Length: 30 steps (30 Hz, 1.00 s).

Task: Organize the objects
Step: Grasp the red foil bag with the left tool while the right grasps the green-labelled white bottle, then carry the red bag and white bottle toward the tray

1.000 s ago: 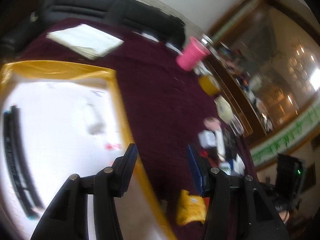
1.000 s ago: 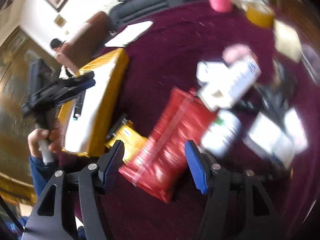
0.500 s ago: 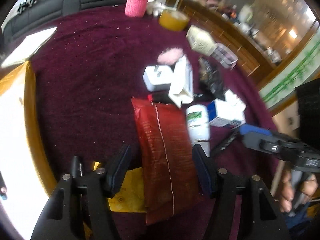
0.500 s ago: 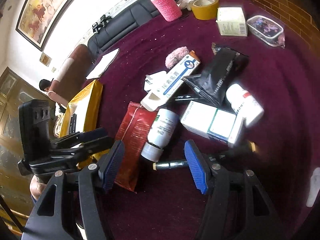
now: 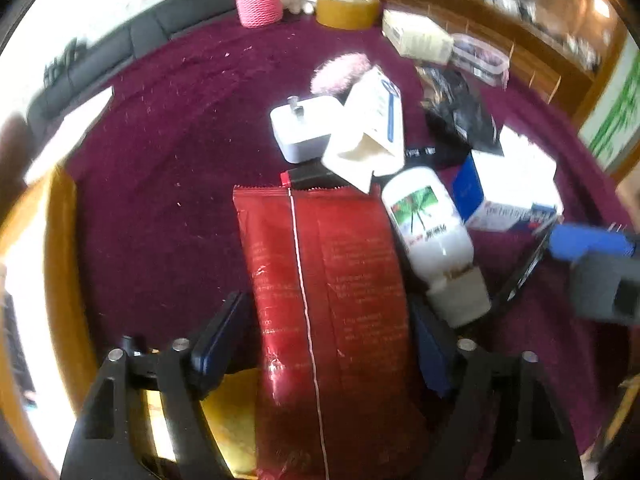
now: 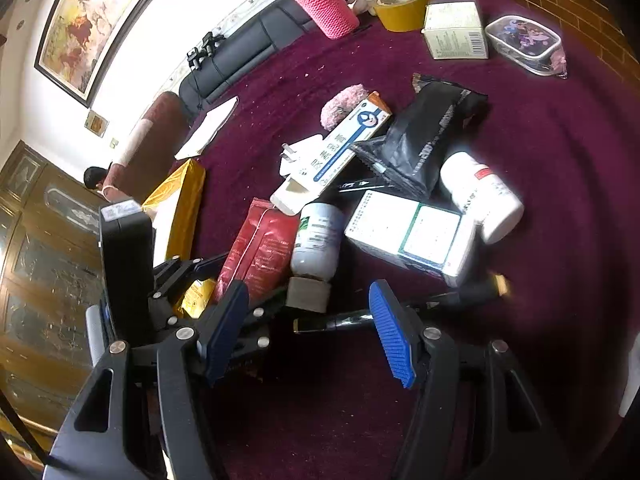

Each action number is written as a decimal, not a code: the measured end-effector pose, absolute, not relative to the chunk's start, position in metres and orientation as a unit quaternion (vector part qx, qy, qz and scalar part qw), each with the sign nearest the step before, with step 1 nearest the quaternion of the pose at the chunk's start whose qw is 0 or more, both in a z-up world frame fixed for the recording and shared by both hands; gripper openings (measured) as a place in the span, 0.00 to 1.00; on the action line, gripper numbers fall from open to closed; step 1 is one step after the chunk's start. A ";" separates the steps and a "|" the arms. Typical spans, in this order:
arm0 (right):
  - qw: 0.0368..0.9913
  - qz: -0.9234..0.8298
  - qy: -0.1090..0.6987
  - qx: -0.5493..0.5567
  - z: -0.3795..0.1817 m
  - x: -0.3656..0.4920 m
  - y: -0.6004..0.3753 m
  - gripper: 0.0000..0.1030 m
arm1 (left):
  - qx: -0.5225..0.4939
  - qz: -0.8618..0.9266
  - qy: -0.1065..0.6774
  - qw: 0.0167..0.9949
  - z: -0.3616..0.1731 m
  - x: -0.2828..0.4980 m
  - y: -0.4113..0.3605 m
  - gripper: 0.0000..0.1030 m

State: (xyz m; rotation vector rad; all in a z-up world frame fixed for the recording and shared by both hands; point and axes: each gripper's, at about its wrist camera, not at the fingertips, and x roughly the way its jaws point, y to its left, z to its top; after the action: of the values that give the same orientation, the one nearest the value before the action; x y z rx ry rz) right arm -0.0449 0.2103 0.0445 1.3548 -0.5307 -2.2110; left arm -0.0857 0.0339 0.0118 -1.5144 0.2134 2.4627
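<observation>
Maroon cloth covers the table (image 6: 560,184), sofa and big painting behind it. Most clutter sits bunched mid-table: red foil pouch (image 5: 328,300), white bottle w/ palm label (image 5: 430,236) touching the pouch's right side, blue-white box (image 5: 508,188), black pouch (image 6: 428,140), long open carton (image 6: 340,152) leaning over a white plug adapter (image 5: 302,128), second white bottle (image 6: 480,196), black pen (image 6: 340,322) lying near the front edge.

Left gripper (image 5: 328,340) is spread wide, fingers either side of the red pouch's lower half; can't tell if the pads touch it, nothing clamped yet. Right gripper (image 6: 308,328) also wide apart, hanging empty just above the pen and the bottle's cap end.

Progress, judging by layout: early. Pile isn't sorted; only the far-edge stuff looks lined up — pink knit cup (image 6: 328,4), yellow tape roll (image 6: 402,6), pale box (image 6: 454,30), clear lidded tub (image 6: 524,44). Yellow-rimmed tray (image 6: 182,200) at the left edge prob. the drop spot.

Room: bare cloth along the right and front of the table, plus a wide strip btw pile and far edge. Tight spot is front-left, where both grippers nearly overlap and a yellow packet (image 5: 232,412) lies under the pouch's corner.
</observation>
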 end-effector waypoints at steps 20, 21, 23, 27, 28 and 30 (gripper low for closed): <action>0.177 -0.843 -0.062 0.503 0.016 -0.075 0.145 0.31 | -0.466 0.861 -0.127 0.160 0.029 -0.082 -0.051 0.49; 0.173 -0.851 -0.050 0.494 0.015 -0.072 0.144 0.30 | -0.463 0.863 -0.126 0.158 0.030 -0.082 -0.051 0.49; 0.176 -0.861 -0.049 0.475 0.014 -0.067 0.145 0.30 | -0.454 0.869 -0.121 0.154 0.033 -0.080 -0.050 0.49; 0.196 -0.869 -0.093 0.444 0.010 -0.063 0.160 0.30 | -0.442 0.878 -0.108 0.151 0.038 -0.079 -0.043 0.49; 0.205 -0.867 -0.114 0.441 0.009 -0.065 0.165 0.30 | -0.440 0.879 -0.104 0.150 0.039 -0.079 -0.041 0.49; 0.217 -0.860 -0.147 0.439 0.008 -0.070 0.172 0.30 | -0.439 0.881 -0.098 0.149 0.039 -0.079 -0.039 0.49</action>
State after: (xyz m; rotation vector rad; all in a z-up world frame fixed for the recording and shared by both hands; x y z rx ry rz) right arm -0.0699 0.1723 0.0080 1.2147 -0.4063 -2.3807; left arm -0.0786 -0.0391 0.0393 -1.2613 -0.2803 2.5317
